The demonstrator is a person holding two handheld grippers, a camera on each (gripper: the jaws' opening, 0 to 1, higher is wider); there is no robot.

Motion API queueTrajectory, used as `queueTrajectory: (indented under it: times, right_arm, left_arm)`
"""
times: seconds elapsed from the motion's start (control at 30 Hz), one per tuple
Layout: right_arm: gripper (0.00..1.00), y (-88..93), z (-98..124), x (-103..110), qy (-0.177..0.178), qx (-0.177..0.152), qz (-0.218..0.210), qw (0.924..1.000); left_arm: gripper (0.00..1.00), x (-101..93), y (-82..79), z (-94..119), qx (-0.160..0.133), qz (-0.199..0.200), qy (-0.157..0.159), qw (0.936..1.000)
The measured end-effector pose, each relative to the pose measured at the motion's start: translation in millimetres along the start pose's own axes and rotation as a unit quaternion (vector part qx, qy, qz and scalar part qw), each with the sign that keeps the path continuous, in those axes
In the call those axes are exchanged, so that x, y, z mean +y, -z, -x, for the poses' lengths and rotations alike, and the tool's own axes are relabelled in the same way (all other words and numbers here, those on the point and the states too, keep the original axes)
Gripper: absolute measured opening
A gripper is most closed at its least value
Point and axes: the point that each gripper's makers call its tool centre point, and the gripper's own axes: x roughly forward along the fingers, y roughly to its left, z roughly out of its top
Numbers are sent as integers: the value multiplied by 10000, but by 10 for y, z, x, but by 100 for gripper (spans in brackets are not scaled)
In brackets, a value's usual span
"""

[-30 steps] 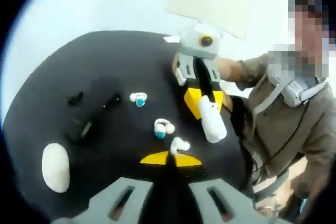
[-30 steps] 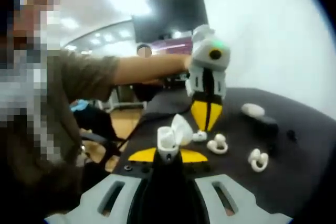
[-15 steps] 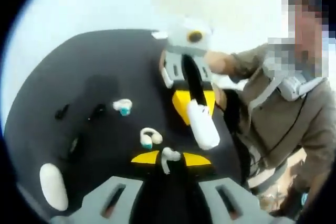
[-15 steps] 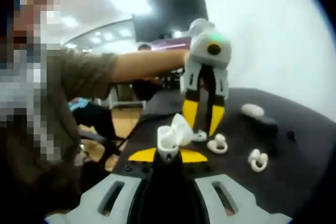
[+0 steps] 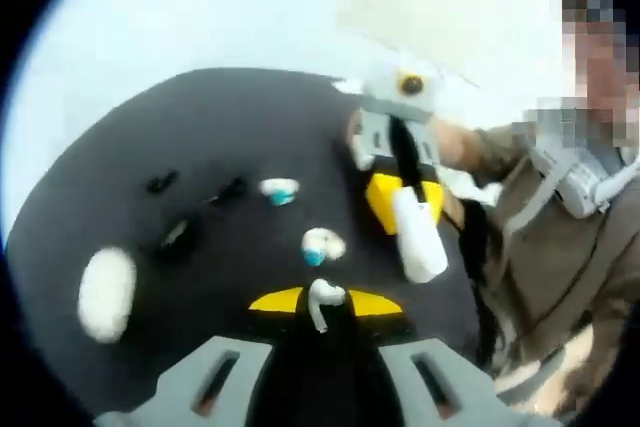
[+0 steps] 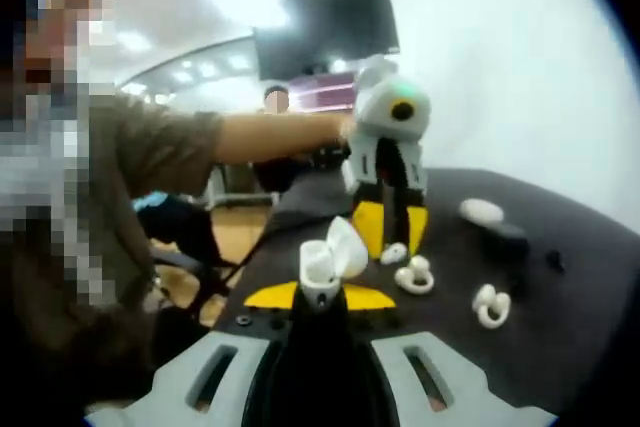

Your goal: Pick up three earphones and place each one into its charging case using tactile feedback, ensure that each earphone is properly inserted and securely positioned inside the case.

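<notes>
My left gripper is shut on a white earphone just above the black table. From the right gripper view the same left gripper hangs jaws-down with that earphone at its yellow tips. My right gripper is shut on an open white charging case, lid up. That case also shows in the left gripper view, held by the right gripper. Two more earphones lie on the table; they are the pair to the right.
A closed white case lies at the table's left side, seen far back from the right gripper. Black cases and small black pieces sit near it. A person's sleeve is close on the left.
The left gripper's jaws, spread over the nearest earphone half a second ago, have shut on it. The right gripper with the case has stayed put.
</notes>
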Motion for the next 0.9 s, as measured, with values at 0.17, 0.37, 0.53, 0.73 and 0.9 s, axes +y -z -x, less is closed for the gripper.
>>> queueTrajectory:
  times: [0.17, 0.37, 0.53, 0.73, 0.9]
  right_arm:
    - [17, 2, -3, 5, -2, 12, 6, 10000]
    - [17, 5, 3, 0, 24, 27, 13, 10000]
    - [17, 7, 5, 1, 38, 34, 33, 10000]
    - [17, 9, 8, -10, 27, 29, 28, 10000]
    - [17, 9, 4, -8, 30, 32, 41, 10000]
  left_arm:
    - [14, 134, 104, 164, -346, 528, -876, 9942]
    - [18, 128, 154, 206, -273, 217, -930, 9951]
    - [21, 152, 2, 304, -306, 154, -745, 9966]
    - [23, -13, -224, 294, -524, -680, -56, 9963]
    - [16, -132, -245, 299, -357, -762, 635, 9944]
